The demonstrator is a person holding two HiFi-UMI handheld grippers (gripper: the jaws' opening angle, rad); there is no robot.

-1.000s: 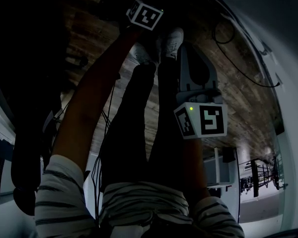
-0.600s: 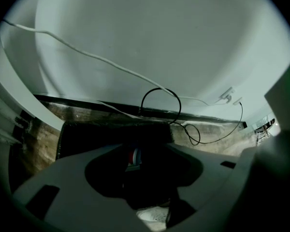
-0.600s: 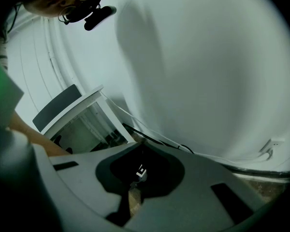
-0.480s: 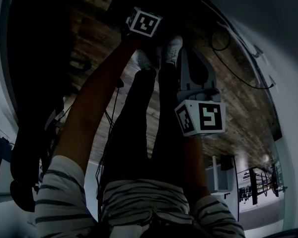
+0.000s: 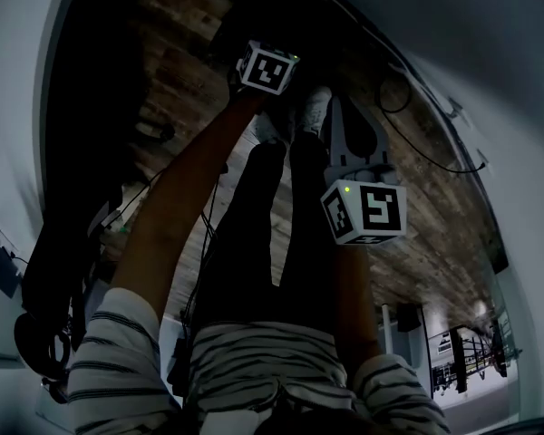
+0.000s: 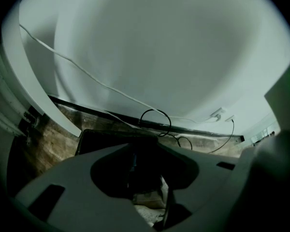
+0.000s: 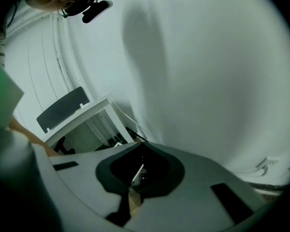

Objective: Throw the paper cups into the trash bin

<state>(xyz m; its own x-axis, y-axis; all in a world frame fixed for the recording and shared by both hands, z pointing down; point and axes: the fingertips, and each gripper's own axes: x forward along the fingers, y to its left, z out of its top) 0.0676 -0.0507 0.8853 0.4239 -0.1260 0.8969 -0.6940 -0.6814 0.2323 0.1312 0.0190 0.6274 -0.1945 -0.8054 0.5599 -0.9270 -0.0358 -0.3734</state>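
No paper cup shows in any view. My left gripper points down at a black open container on the wooden floor by the white wall. Its jaws have just been closing; a narrow dark gap remains between the tips and nothing is in it. In the head view only its marker cube shows, at the end of a bare forearm. My right gripper hangs over the person's shoes, its tips together and empty.
The person's dark-trousered legs and pale shoes fill the middle of the head view. Black cables loop along the wall below sockets. A white table with a dark chair stands at the left.
Both grippers have come up slightly. The head view has tilted, so more white wall shows around its edges and the left cube sits a little lower in the picture.
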